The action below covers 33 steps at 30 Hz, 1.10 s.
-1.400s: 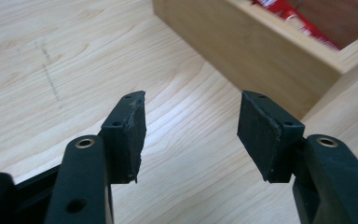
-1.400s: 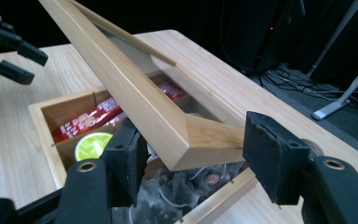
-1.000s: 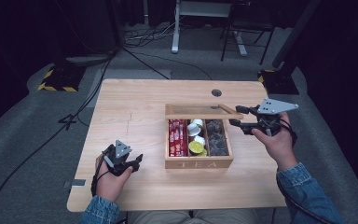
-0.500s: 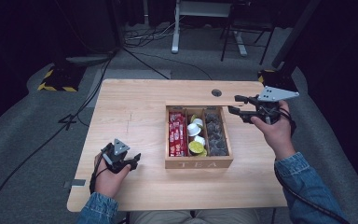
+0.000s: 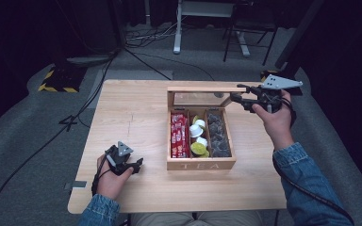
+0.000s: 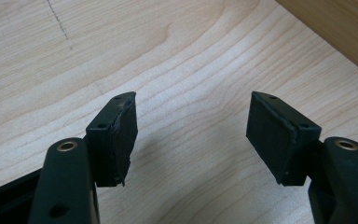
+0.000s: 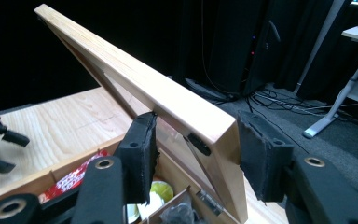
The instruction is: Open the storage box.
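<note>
Surface: pale wood, rectangular, visible grain, a faint pencil-like line across the left half. Small dark round fitting near the far edge, mostly behind the lid.

Tea box: wooden, "TEA" lettered on the near wall, sits right of centre. Three compartments running near to far. Left one holds red packets; middle one holds small round white and yellow-green pods; right one holds dark wrapped pieces.

Lid: hinged at the far wall, raised and tilted, glass pane in a wood frame.

Right claw: up at the lid's right corner. In the right gripper view the lid's edge passes between the two pads; left pad lies against the frame's underside, right pad sits just off the corner. Jaws part open around the lid, not clamped.

Left claw: low over the near left of the surface, well apart from the box. Jaws spread wide, nothing between them; bare wood below in the left gripper view.

Room: dark. Grey carpet, black cables trailing across it, a yellow-and-black striped block at far left, white desk legs and a chair base behind.
</note>
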Tool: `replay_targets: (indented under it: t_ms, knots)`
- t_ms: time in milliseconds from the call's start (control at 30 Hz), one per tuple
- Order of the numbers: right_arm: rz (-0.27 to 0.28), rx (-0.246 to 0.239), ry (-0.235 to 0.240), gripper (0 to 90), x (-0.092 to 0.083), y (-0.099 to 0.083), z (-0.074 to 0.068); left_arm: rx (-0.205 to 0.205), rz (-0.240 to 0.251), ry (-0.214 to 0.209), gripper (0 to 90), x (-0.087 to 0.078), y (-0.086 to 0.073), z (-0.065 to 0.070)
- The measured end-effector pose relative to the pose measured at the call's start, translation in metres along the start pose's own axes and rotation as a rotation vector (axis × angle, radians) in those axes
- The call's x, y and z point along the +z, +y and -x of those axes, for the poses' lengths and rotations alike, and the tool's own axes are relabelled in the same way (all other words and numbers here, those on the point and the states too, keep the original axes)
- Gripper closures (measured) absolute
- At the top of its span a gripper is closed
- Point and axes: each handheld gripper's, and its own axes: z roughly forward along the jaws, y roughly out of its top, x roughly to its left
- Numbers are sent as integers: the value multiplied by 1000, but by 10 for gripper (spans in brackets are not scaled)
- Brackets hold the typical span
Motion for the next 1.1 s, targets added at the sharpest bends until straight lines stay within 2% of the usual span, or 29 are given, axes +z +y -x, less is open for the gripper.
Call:
replay_targets:
  t_ms: [133, 433, 767, 833, 1100]
  knots:
    - [4, 13, -3, 502, 5, 6, 8, 10, -22, -3, 336, 3, 0, 1]
    - [20, 51, -26, 513, 20, 17, 27, 12, -21, -2, 335, 2, 0, 2]
    - [22, 77, -44, 519, 32, 24, 40, 27, -15, -6, 332, 1, 1, 6]
    - [30, 103, -45, 521, 37, 25, 46, 25, -13, -6, 332, 1, 1, 6]
    - [35, 157, -47, 525, 47, 26, 59, 26, -9, -3, 332, 1, 1, 7]
